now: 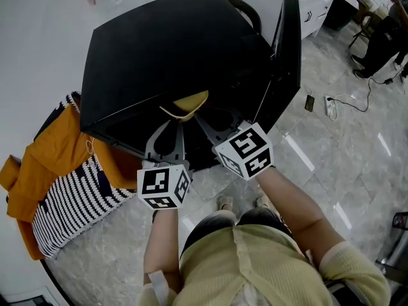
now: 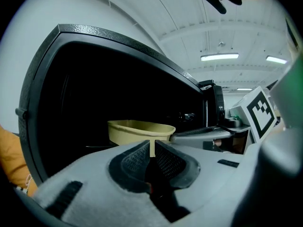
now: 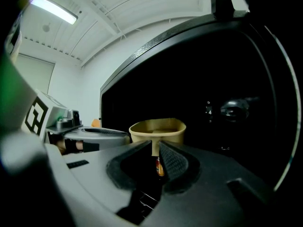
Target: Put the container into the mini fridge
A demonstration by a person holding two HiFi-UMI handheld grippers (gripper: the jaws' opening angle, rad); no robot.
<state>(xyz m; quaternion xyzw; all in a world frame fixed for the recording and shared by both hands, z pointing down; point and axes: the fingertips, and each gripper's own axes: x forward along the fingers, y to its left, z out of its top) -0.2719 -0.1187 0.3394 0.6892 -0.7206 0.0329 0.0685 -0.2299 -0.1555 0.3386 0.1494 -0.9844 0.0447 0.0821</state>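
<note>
A pale yellow container (image 1: pixel 185 106) hangs at the mouth of the black mini fridge (image 1: pixel 172 50), whose door (image 1: pixel 287 50) stands open to the right. My left gripper (image 1: pixel 173 121) is shut on the container's near rim from the left. My right gripper (image 1: pixel 201 118) is shut on the rim from the right. In the left gripper view the container (image 2: pixel 137 130) sits just past my left gripper (image 2: pixel 152 148), a strip of its rim pinched between the pads. The right gripper view shows the container (image 3: pixel 157 129) clamped the same way by my right gripper (image 3: pixel 155 149). The fridge's inside is dark.
An orange cloth (image 1: pixel 57 164) and a black-and-white striped fabric (image 1: pixel 70 203) lie against the fridge's left side. On the tiled floor to the right is a power strip (image 1: pixel 329 106) with a cable. A white cabinet (image 1: pixel 299 5) and a chair (image 1: pixel 382 37) stand beyond.
</note>
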